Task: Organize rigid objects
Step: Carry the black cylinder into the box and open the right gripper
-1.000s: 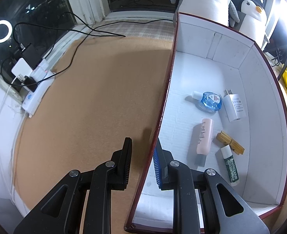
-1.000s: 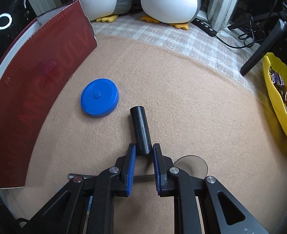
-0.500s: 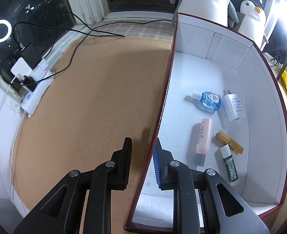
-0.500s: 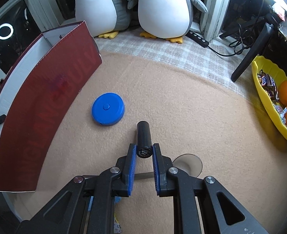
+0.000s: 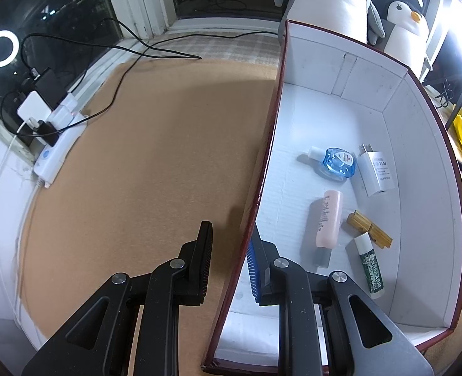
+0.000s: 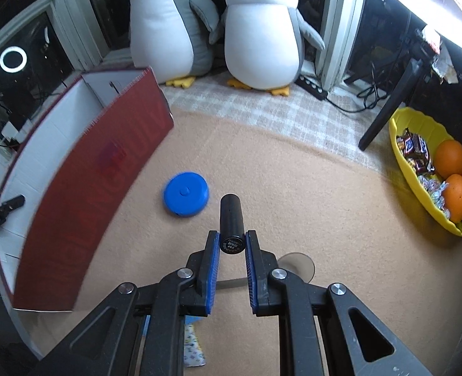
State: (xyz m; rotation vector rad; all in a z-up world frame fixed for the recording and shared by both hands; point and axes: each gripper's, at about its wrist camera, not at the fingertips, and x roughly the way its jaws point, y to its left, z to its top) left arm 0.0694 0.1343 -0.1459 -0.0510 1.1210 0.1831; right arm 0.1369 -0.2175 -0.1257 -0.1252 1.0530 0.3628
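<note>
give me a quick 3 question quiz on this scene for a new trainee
1. True or false: the right gripper is shut on the black tube.
2. Which item lies on the mat outside the red box? A) blue round disc B) pink tube C) white plug adapter
3. Fill in: the left gripper straddles the box's near ____.

Key
1. True. The pads press on the tube's end.
2. A. The blue round disc lies on the mat; the pink tube and white plug adapter lie inside the box.
3. Wall: one finger stands outside it, the other inside.
</note>
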